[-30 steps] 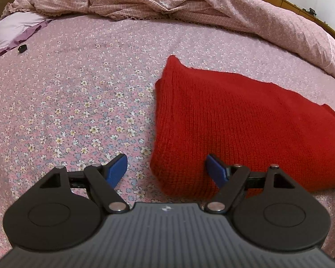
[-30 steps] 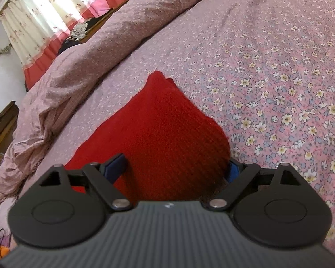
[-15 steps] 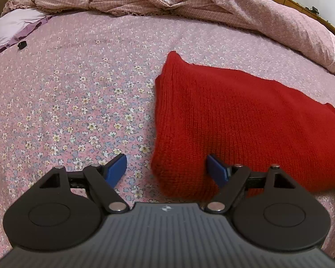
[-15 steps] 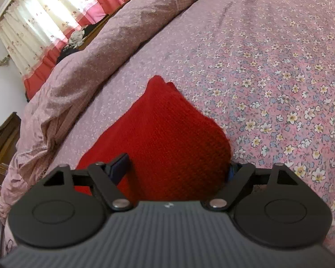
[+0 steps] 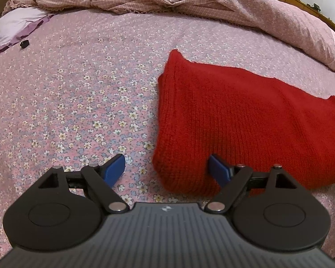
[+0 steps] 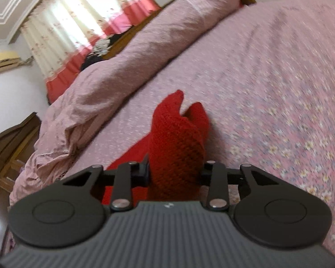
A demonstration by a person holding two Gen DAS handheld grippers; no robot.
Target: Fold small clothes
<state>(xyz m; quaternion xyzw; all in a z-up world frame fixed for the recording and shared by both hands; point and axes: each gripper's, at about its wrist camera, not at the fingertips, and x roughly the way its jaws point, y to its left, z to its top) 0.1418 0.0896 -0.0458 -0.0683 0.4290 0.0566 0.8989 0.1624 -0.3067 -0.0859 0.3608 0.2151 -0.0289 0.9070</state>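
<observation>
- Red knit sweater (image 5: 245,120) lies flat on the floral bedsheet (image 5: 78,102); its near corner is bunched up in the right gripper (image 6: 174,171).
- Right gripper: jaws have just been closing, now clamped on that thick wad of knit.
- Left gripper (image 5: 166,167): jaws wide, straddling the sweater's other near corner, nothing pinched.
- Risk: one-sided lift drags or skews the fold.
- Risk: bulky knit may slip free; layers may separate.

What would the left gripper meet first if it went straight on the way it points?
Probably the near corner of the red sweater, lying between the open left gripper fingers, or the flowered bedsheet beside it; depth is unclear.
</observation>
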